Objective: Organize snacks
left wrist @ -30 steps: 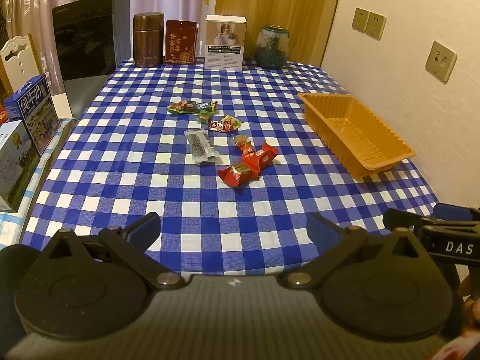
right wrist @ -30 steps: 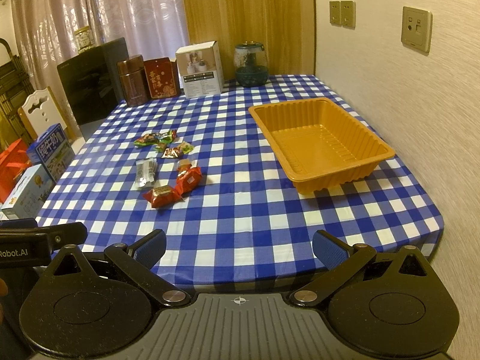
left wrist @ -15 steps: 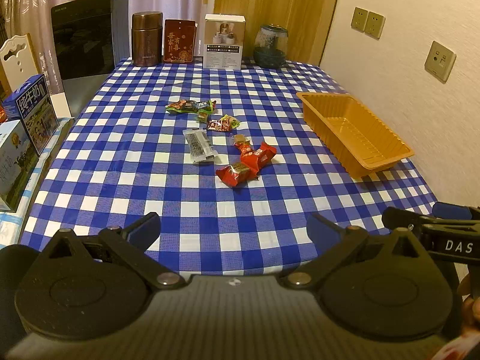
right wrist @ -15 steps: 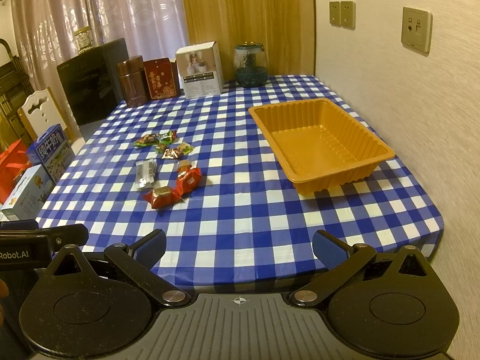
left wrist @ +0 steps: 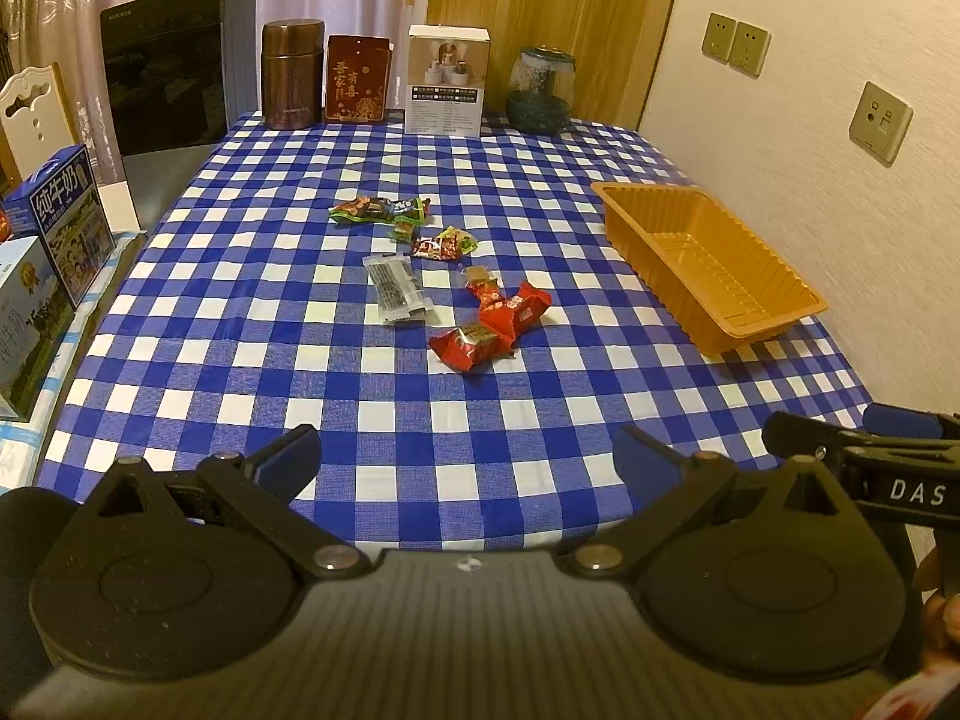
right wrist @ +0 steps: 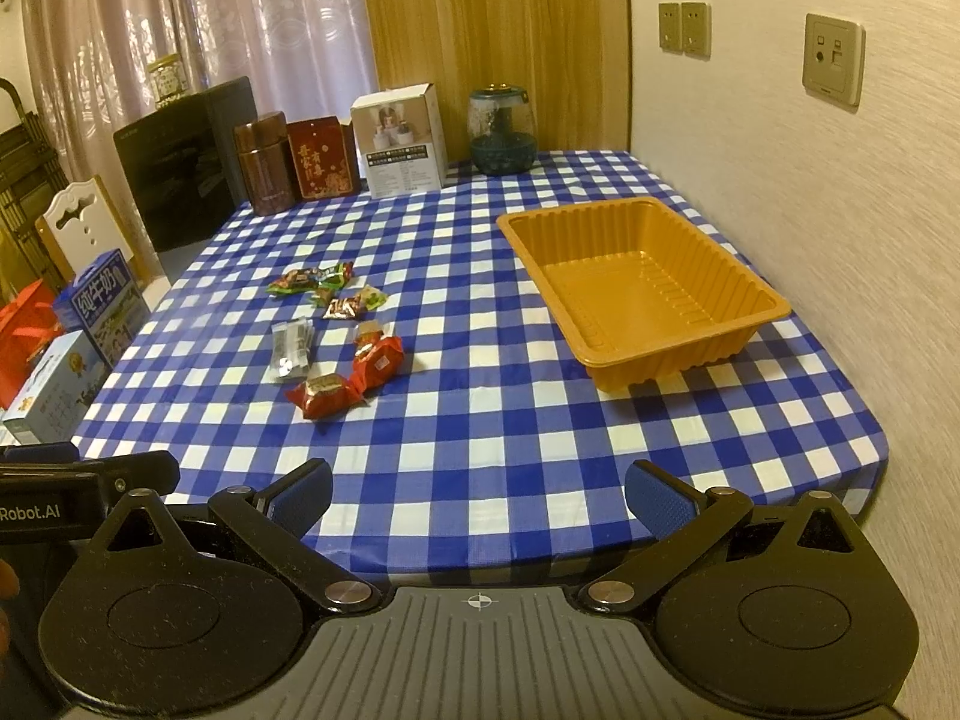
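left gripper (left wrist: 467, 459): jaws wide apart, nothing held | right gripper (right wrist: 478, 495): jaws wide apart, nothing held

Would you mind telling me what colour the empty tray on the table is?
The tray is orange; the right wrist view shows it best.

Both views look from just off the near edge of the table (left wrist: 240, 324), forward along wide-spread fingers (left wrist: 288, 459) toward its far end. The left wrist view sits to the left, with the snacks (left wrist: 456, 276) ahead between its fingers and the orange tray (left wrist: 780, 324) beyond its right finger. The right wrist view has the tray (right wrist: 600, 360) ahead and the snacks (right wrist: 336, 336) beyond its left finger (right wrist: 300, 495). They share the whole tabletop, and each catches the other gripper at its edge.
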`<state>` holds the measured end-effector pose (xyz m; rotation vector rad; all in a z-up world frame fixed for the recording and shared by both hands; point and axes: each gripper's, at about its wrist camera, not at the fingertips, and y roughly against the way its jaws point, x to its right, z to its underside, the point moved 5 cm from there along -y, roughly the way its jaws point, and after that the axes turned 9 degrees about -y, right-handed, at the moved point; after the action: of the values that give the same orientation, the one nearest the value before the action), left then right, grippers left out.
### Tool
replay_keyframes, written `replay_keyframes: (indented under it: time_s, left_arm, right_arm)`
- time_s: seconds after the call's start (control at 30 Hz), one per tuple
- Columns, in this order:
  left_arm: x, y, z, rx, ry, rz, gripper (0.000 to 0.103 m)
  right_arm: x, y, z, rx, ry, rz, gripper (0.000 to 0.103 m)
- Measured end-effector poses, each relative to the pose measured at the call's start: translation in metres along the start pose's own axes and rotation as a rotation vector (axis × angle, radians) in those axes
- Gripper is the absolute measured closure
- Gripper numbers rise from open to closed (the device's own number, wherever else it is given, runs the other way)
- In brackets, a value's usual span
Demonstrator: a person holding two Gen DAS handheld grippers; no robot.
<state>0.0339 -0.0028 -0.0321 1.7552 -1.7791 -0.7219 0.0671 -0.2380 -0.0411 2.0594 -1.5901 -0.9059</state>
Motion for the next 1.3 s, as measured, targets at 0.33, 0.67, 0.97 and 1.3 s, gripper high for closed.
replay_keyframes:
  time_s: [0.33, 0.67, 0.97, 1.3]
  left_arm:
    - [0.001, -0.001, 0.0, 0.0, -0.001, 0.001, 0.0]
    - [0.001, -0.002, 0.002, -0.001, 0.003, 0.005, 0.0]
    - [0.001, -0.002, 0.002, -0.003, 0.009, 0.005, 0.0]
    - [-0.016, -0.013, 0.0, -0.01, 0.035, -0.004, 0.0]
  right_arm:
    - [0.0, 0.0, 0.0, 0.0, 0.0, 0.001, 0.0]
    - [-0.001, 0.0, 0.001, 0.0, 0.0, 0.001, 0.0]
    - [-0.001, -0.001, 0.003, 0.0, -0.002, 0.002, 0.0]
    - [-0.002, -0.015, -0.002, 0.018, -0.017, -0.014, 0.0]
